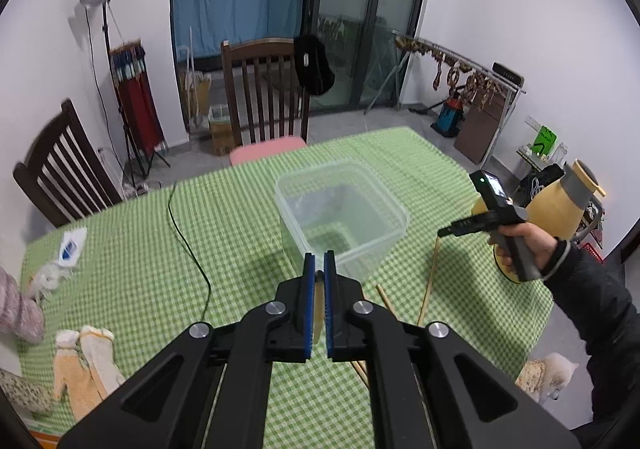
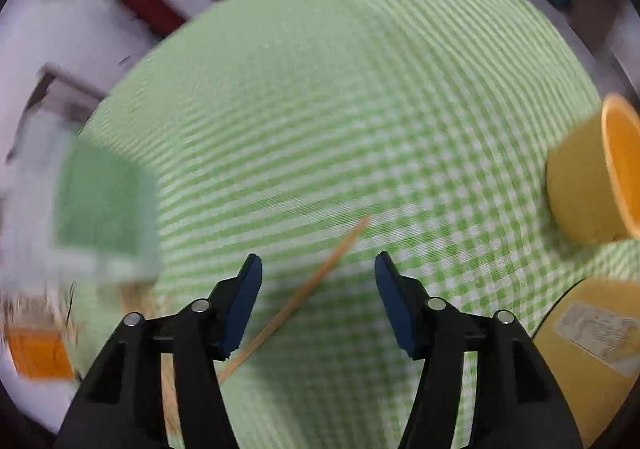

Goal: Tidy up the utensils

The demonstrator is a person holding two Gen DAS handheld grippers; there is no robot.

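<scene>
My left gripper (image 1: pixel 319 259) is shut on a thin beige utensil (image 1: pixel 319 303), of which only a strip shows between the blue pads. It hangs just in front of a clear plastic container (image 1: pixel 340 209) on the green checked cloth. A person's hand holds my right gripper (image 1: pixel 444 232) to the right of the container. The right wrist view is blurred, and in it the right gripper (image 2: pixel 318 265) is open. A wooden chopstick (image 2: pixel 304 293) runs slantwise below the jaws, and neither pad touches it. Other chopsticks (image 1: pixel 385 299) lie near the left gripper.
A yellow jug (image 1: pixel 560 205) stands at the table's right edge, and a yellow cup (image 2: pixel 592 177) lies on its side near the right gripper. A black cable (image 1: pixel 192 249) crosses the cloth at left. Gloves (image 1: pixel 86 361) lie at front left. Two chairs (image 1: pixel 264 89) stand behind the table.
</scene>
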